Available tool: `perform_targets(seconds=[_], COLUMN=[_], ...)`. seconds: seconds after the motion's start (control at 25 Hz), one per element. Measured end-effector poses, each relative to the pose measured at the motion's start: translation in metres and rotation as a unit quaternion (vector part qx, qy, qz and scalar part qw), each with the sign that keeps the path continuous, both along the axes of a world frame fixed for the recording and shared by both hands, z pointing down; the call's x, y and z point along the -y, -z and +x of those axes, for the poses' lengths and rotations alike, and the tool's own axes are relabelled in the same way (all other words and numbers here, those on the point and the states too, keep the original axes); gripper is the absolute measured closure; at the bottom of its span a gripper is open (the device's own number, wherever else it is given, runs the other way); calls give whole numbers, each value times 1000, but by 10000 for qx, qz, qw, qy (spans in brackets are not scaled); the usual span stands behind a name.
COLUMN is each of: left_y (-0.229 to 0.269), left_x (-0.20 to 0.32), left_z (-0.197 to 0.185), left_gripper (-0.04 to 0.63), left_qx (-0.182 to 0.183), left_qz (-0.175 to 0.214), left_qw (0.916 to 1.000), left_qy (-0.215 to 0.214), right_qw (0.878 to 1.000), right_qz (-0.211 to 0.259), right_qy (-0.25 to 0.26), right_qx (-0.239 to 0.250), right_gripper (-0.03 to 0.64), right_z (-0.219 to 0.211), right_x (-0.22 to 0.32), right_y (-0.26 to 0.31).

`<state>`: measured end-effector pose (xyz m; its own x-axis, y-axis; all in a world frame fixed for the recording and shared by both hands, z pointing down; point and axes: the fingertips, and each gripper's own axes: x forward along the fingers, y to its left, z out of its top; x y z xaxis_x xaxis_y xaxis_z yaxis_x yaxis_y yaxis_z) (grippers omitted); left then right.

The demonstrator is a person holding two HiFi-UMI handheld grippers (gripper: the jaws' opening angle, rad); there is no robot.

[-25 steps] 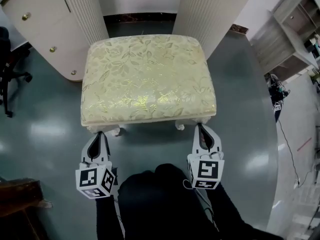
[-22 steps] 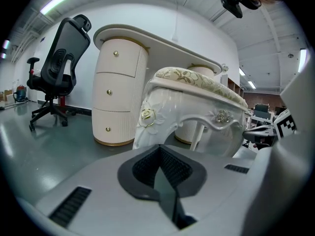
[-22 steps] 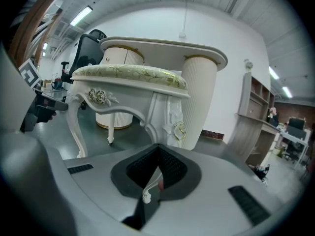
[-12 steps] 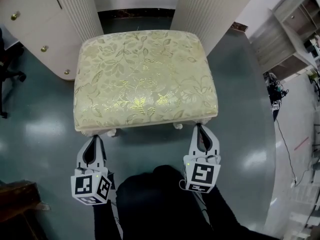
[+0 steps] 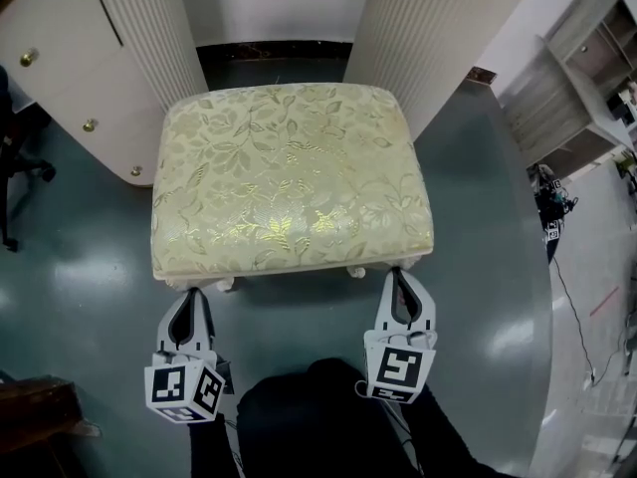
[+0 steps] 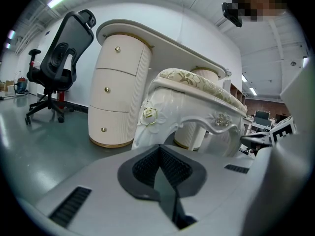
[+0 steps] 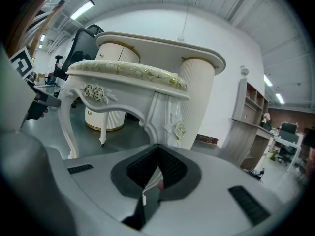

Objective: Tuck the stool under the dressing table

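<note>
My left gripper point(image 5: 190, 297) has its jaws pressed together on nothing, tips at the stool's point(image 5: 289, 177) near-left leg. The stool's far edge sits just between the dressing table's point(image 5: 438, 38) pedestals. My right gripper point(image 5: 399, 277) is likewise closed and empty at the stool's near-right leg.

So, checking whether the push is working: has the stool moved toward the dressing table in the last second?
No, not visibly: the stool keeps its back edge just as near the dark baseboard behind it; only the view shifted.
</note>
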<state>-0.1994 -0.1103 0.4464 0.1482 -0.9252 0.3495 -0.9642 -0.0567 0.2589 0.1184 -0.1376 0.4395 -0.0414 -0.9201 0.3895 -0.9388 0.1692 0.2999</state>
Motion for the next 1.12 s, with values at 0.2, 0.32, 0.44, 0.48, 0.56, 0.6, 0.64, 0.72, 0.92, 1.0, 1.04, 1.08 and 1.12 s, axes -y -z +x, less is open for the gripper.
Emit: perform_targets(seconds=[0.2,0.32,0.44,0.48,0.56,0.6,0.64,0.72,0.92,1.0,1.04,1.08,1.12], left_y=[-1,0,-1,-2,-2,-2,-2,-3,-4,-5,-5,-6,-6], left_x=[-3,-2,-1,-1,-1,0,0,1,0,2,2,2,1], left_z=[1,0,0,0,0,0,1,1,1,0,0,0,1], left_gripper=[588,588,588,588,588,588,588,588,588,588,588,588,588], left_qx=[14,22,39,45,54,52,48,46,70,41,18,-1,-16], left_qz=[15,67,166,189,224,244,264,301,362,402,422,441,459], left_qw=[10000,10000,9999,9998,9997,9997,9996,9995,9993,9992,9991,9990,9989], left_qy=[-8,-5,-9,-3,11,10,2,-26,-6,15,26,38,48], right_qw=[10000,9998,9996,9995,9995,9994,9992,9990,9989,9986,9986,9987,9986], right_qz=[-13,182,286,302,310,347,394,454,464,522,524,518,524], right_qy=[2,-36,-79,-82,-62,-53,-49,-51,-25,-10,2,8,5], right_qx=[-21,11,32,42,27,20,18,19,-36,-35,-35,-18,22], right_gripper=[612,612,611,612,611,612,612,611,611,611,611,612,612], right_z=[1,1,0,0,0,0,1,1,0,0,0,0,1], right_x=[-4,-2,-1,-1,0,0,1,2,3,4,4,4,4], right_y=[-1,-2,-5,-5,-5,-5,-6,-7,-8,-9,-9,-10,-11])
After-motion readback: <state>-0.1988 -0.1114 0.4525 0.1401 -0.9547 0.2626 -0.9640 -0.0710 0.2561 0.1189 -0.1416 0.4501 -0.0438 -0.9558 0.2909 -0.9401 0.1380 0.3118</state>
